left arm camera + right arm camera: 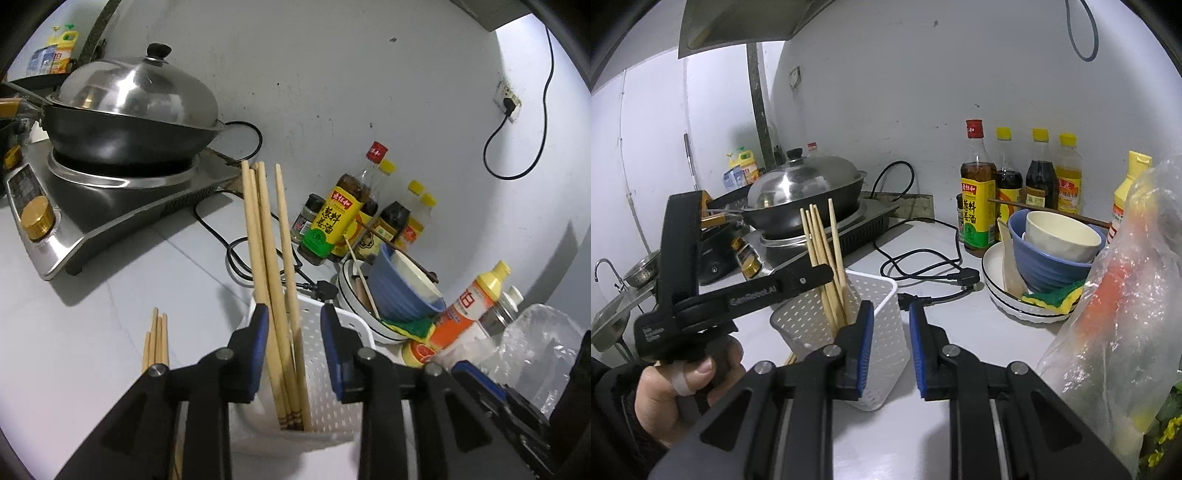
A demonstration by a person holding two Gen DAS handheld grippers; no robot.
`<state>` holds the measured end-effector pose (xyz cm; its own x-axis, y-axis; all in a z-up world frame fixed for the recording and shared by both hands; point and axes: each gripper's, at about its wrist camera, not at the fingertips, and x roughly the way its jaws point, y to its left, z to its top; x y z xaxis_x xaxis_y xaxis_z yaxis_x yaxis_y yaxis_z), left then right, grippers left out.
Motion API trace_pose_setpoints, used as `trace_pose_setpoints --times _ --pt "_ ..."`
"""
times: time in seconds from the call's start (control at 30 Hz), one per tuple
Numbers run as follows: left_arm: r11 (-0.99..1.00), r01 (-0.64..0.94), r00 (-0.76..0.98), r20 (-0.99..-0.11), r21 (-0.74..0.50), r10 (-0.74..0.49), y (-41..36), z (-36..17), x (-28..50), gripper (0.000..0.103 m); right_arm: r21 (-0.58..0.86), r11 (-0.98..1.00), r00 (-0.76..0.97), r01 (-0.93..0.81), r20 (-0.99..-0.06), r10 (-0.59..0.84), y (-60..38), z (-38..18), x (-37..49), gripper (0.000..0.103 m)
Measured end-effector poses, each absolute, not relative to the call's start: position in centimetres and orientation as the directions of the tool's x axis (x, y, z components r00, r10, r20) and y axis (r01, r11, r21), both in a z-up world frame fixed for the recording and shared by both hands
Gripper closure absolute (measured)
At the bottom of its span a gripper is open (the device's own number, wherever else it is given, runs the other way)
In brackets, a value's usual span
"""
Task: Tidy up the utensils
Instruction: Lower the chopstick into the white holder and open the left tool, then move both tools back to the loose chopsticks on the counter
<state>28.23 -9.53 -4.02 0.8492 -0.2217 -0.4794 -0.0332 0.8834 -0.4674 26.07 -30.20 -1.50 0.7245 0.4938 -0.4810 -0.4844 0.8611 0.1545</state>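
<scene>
A white perforated utensil holder (325,373) (882,332) stands on the counter. Several wooden chopsticks (273,266) (827,258) stand in it, tips up. My left gripper (293,332) is open, its blue pads on either side of the chopsticks above the holder, not touching them. It also shows in the right wrist view (812,275), held by a hand. More loose chopsticks (157,343) lie on the counter left of the holder. My right gripper (891,328) is open, with the holder's right wall between its pads, not clamped.
A lidded wok (129,110) sits on a cooker (74,206) at the left. Sauce bottles (1008,184), stacked bowls on a plate (1052,251) with a sponge, a black power cord (923,266) and a plastic bag (1119,295) crowd the right.
</scene>
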Motion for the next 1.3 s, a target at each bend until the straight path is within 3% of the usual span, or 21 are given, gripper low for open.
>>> trace_pose_setpoints --times 0.17,0.3,0.4,0.8,1.3 --pt "0.881 -0.009 0.863 -0.448 -0.473 -0.232 -8.2 -2.8 26.3 0.072 0.135 0.869 0.727 -0.475 -0.496 0.475 -29.5 -1.4 25.4 0.085" --pt "0.883 0.004 0.877 -0.423 -0.469 -0.229 -6.9 -2.0 24.6 0.063 0.119 0.872 0.727 -0.475 -0.505 0.465 -28.5 -1.2 24.4 0.085" --pt "0.887 0.005 0.880 -0.420 -0.461 -0.223 -5.7 -2.0 23.5 0.060 0.104 0.871 0.725 -0.480 -0.512 0.460 -27.6 -1.1 23.6 0.077" --pt "0.894 -0.082 0.841 -0.511 -0.440 -0.175 0.7 -5.7 20.4 0.057 0.079 0.867 0.692 -0.493 -0.569 0.445 -22.9 -2.9 21.6 0.074" --pt "0.902 -0.140 0.821 -0.557 -0.407 -0.124 6.1 -9.0 17.6 0.057 0.053 0.875 0.640 -0.480 -0.662 0.391 -17.7 -6.4 21.5 0.074"
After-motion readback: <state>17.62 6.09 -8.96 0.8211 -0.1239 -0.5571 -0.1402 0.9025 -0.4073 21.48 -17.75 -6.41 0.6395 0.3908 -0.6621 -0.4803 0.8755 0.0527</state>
